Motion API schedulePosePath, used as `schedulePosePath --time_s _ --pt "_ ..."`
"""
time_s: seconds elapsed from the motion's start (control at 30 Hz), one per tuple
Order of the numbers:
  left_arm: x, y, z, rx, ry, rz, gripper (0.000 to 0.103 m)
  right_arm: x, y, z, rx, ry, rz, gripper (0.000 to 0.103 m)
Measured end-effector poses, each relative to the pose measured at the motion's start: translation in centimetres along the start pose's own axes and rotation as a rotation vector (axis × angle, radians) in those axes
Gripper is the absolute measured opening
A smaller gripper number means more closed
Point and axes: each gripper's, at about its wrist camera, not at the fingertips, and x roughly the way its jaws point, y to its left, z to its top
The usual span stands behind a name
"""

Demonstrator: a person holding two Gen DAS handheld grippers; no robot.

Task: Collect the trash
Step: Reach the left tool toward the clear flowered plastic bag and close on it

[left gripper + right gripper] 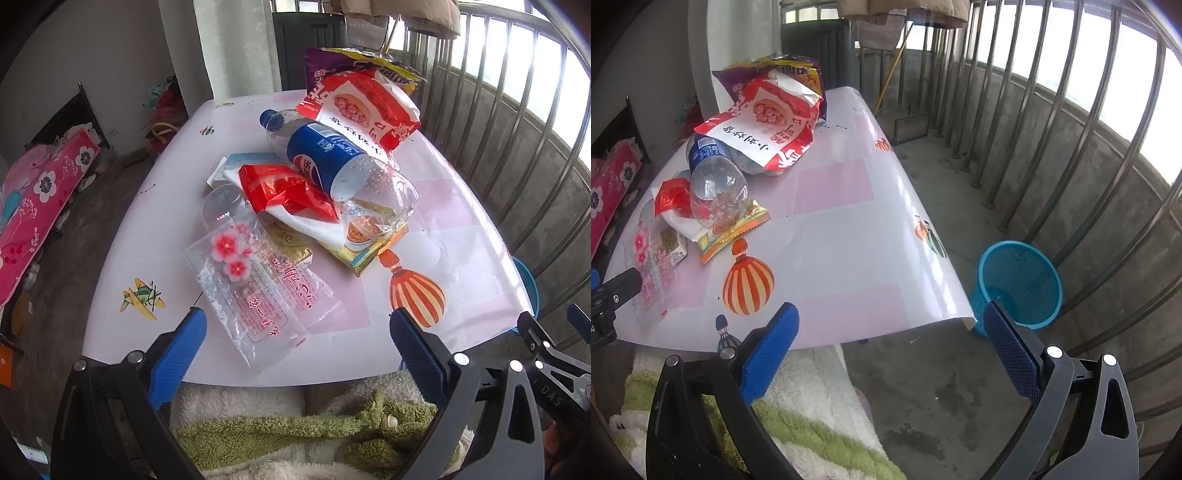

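A pile of trash lies on the white and pink table [443,206]: an empty Pepsi bottle [332,158], a red and white snack bag [365,107], a purple bag [325,66] behind it, a red foil wrapper [284,188], a yellow packet [369,247] and clear flower-printed wrappers [255,288]. My left gripper [295,332] is open and empty over the table's near edge, just before the clear wrappers. My right gripper [890,328] is open and empty past the table's right corner. A blue mesh bin [1019,280] stands on the floor to the right.
A metal railing [1071,129] and concrete wall run along the right. A green and white plush blanket [295,432] lies below the table's near edge. A bed with pink floral bedding [40,195] is at the left. The right gripper's body [554,362] shows at the left view's right edge.
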Motion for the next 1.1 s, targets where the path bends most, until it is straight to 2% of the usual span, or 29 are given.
schedulePosePath --time_s 0.8,0.93,1.1 --pt "-0.1 0.5 0.3 -0.001 -0.012 0.007 0.097 0.0 -0.4 0.0 0.009 0.000 0.011 0.095" --pt "-0.4 2.8 1.1 -0.023 -0.067 0.043 0.097 -0.1 0.0 0.6 0.001 -0.037 0.030 0.095" --pt "0.0 8.2 1.6 -0.115 -0.087 0.104 0.097 0.1 2.0 2.2 -0.056 -0.062 0.135 0.095"
